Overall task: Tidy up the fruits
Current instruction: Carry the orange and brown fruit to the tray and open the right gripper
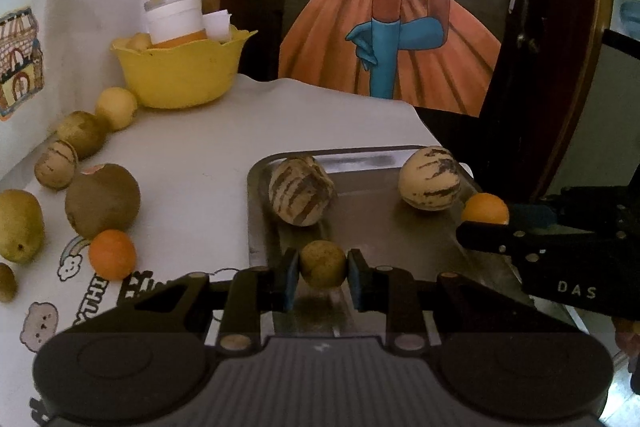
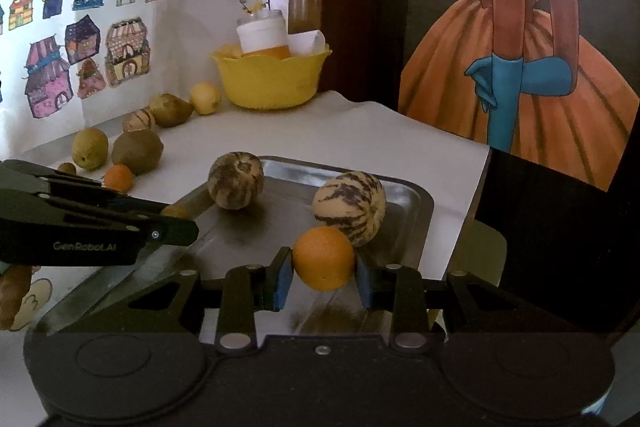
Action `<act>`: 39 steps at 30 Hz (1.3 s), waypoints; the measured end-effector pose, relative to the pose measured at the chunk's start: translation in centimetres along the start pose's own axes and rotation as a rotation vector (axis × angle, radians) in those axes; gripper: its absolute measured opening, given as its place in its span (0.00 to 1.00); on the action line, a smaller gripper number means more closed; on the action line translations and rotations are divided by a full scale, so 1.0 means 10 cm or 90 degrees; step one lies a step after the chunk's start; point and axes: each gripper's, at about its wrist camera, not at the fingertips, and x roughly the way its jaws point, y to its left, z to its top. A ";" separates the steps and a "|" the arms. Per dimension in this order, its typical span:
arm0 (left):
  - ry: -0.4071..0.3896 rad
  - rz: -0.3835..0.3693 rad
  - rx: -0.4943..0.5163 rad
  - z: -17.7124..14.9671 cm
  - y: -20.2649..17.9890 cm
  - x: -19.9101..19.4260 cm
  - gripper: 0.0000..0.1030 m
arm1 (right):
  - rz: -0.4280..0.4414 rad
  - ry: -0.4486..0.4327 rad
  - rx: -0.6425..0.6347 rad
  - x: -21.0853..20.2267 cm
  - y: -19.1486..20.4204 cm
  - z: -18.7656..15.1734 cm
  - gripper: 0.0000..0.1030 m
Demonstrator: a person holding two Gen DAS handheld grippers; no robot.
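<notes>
Left gripper [image 1: 323,273]: fingers clamped on a small yellow-green fruit [image 1: 322,264], one blue pad at its 9 o'clock side and one at its 3 o'clock side, the fruit held over the near edge of the metal tray [image 1: 360,223]; right gripper [image 2: 323,277]: fingers clamped on an orange [image 2: 323,258] in the same manner — pads at 9 and 3 o'clock — above the tray's near right part, just beside one striped melon [image 2: 349,207]; a second striped melon [image 2: 236,179] lies at the tray's 11 o'clock corner; on the counter [image 1: 200,155], at about 10 o'clock from the tray, a row of loose fruits runs back to a yellow bowl [image 1: 180,71].
</notes>
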 end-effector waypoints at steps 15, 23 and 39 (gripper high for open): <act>0.012 0.001 -0.006 -0.01 0.02 0.12 0.27 | 0.000 0.011 0.013 0.16 -0.05 -0.07 0.34; 0.017 0.003 -0.006 -0.02 0.01 0.14 0.27 | -0.002 0.009 0.013 0.16 -0.05 -0.08 0.34; 0.013 0.013 -0.024 -0.01 0.03 0.06 0.30 | -0.015 -0.010 0.006 0.06 -0.01 -0.07 0.38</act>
